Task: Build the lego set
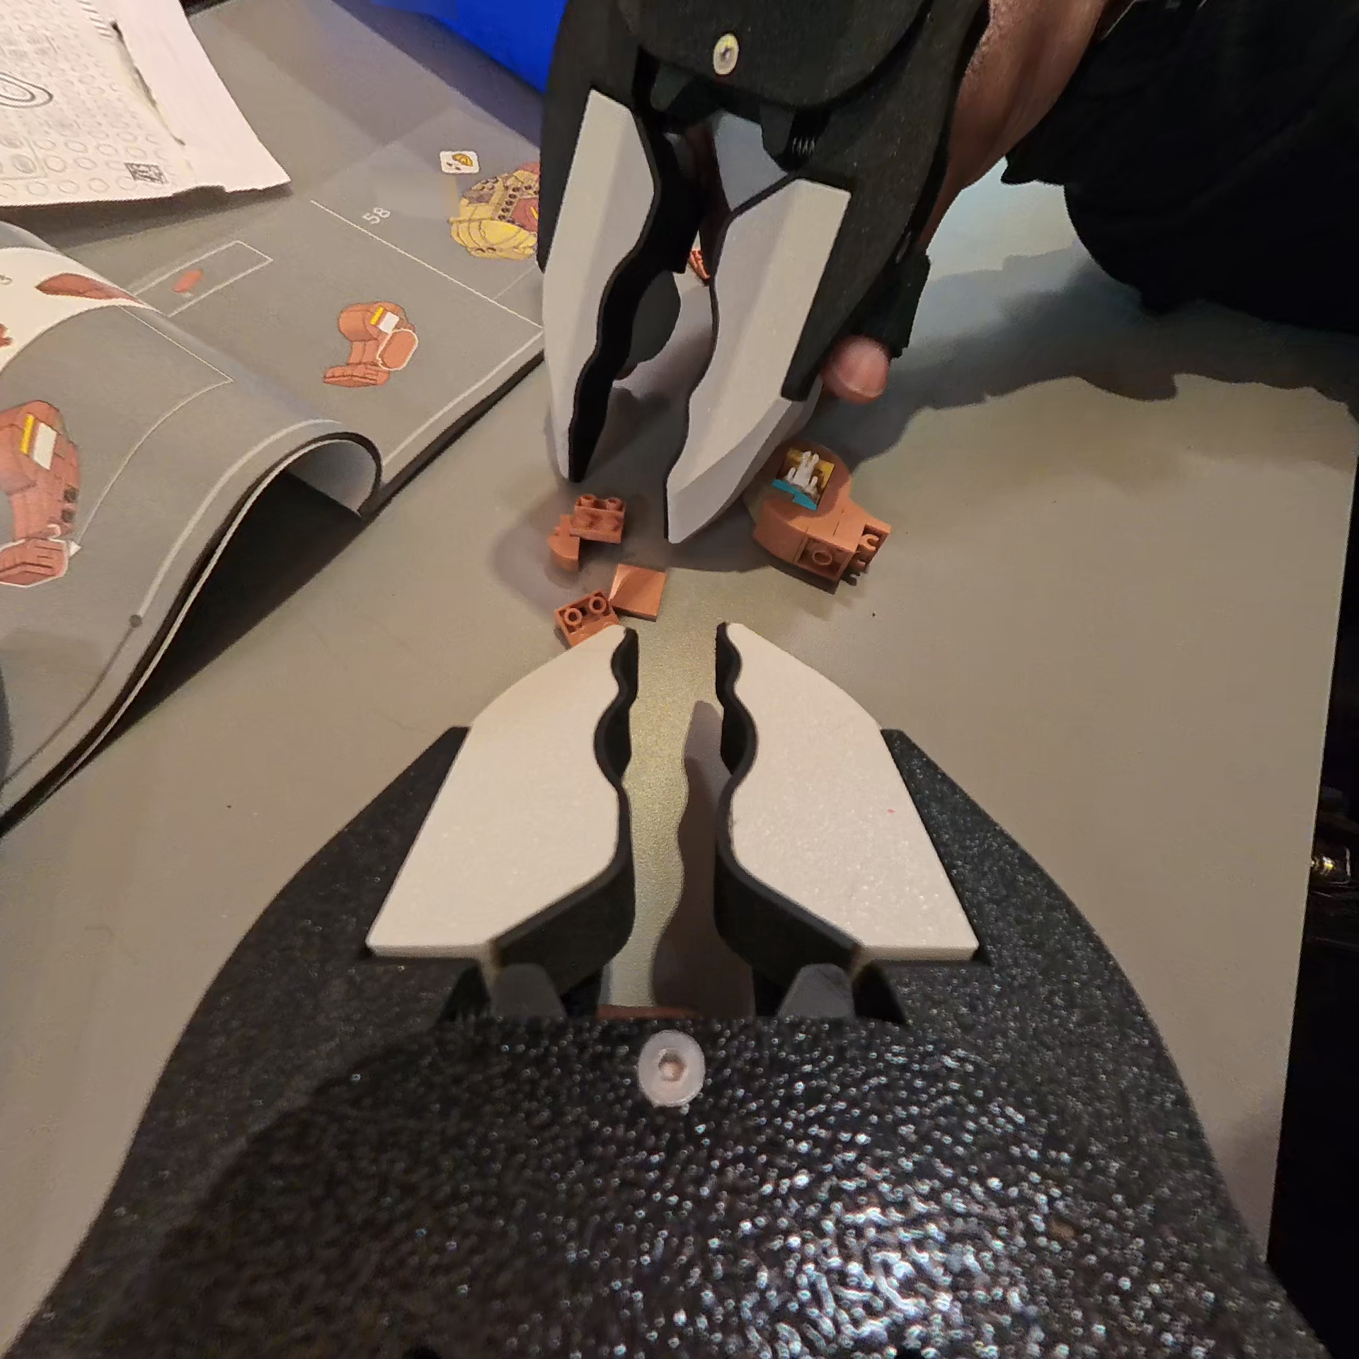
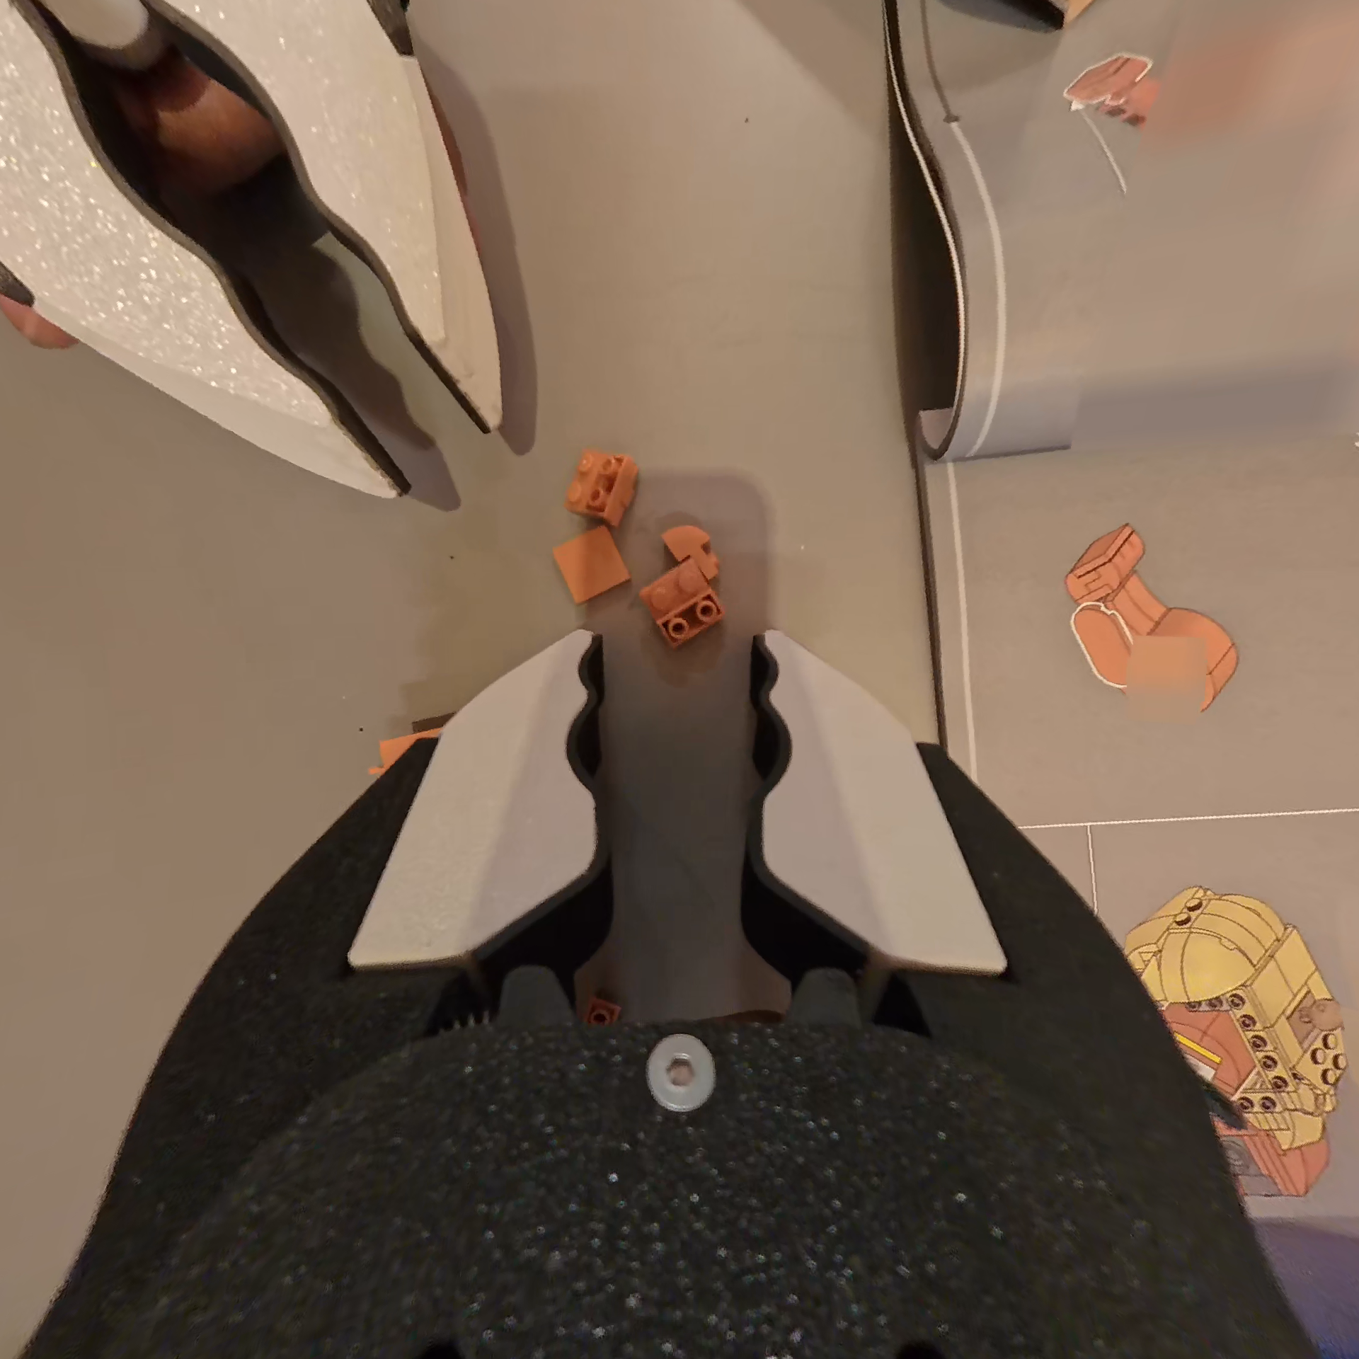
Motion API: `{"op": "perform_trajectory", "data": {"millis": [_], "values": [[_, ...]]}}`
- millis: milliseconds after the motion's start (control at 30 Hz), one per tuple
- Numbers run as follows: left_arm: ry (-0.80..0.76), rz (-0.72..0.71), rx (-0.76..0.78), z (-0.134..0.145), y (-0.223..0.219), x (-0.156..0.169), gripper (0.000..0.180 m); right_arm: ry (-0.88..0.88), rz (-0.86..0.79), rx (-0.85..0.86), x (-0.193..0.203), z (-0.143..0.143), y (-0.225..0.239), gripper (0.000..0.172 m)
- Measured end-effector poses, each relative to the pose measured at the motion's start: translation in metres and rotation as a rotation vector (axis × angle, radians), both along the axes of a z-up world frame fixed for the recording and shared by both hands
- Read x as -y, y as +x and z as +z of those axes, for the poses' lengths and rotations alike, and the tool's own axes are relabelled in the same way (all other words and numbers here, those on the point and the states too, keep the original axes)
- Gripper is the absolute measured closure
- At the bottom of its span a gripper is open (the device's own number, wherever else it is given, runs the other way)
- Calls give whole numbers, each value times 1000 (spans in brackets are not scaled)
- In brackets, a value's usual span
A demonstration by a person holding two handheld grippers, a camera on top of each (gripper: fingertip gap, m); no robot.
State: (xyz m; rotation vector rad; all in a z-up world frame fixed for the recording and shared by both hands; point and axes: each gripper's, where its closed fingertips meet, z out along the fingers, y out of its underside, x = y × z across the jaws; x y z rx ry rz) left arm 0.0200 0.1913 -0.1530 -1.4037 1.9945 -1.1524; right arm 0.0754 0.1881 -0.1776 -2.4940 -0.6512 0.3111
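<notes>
An open instruction booklet fills the upper left of the left wrist view on a grey worktop. At centre, the left claw stands open and bare, beside loose brown bricks. Above, the right claw points down, jaws apart, gripping nothing. To its right lies a brown brick assembly.

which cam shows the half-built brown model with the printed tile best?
Left wrist view: the brown model lies on the grey table in plain sight beside the right gripper. The right wrist view shows only an orange sliver at its own gripper's edge.
</notes>
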Motion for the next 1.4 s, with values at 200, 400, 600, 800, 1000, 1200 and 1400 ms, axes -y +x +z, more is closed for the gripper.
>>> {"op": "perform_trajectory", "data": {"millis": [200,400,600,800,1000,1200,1400], "values": [[-3,-1,0,0,0,0,161,10,-8,29,-2,0,1,132],[-4,0,-1,0,0,0,161,19,-5,61,-4,-1,1,136],[-6,1,-1,0,0,0,161,30,-1,66,-4,0,-1,161],[-11,2,0,1,0,-1,161,41,-2,66,-3,4,3,163],[-9,2,-2,0,-1,-1,161,49,5,57,-4,7,2,152],[-8,4,0,0,-1,-1,161,47,6,129,-6,3,3,139],[-7,3,0,0,-1,-1,161,44,-29,165,-9,0,10,138]]}}
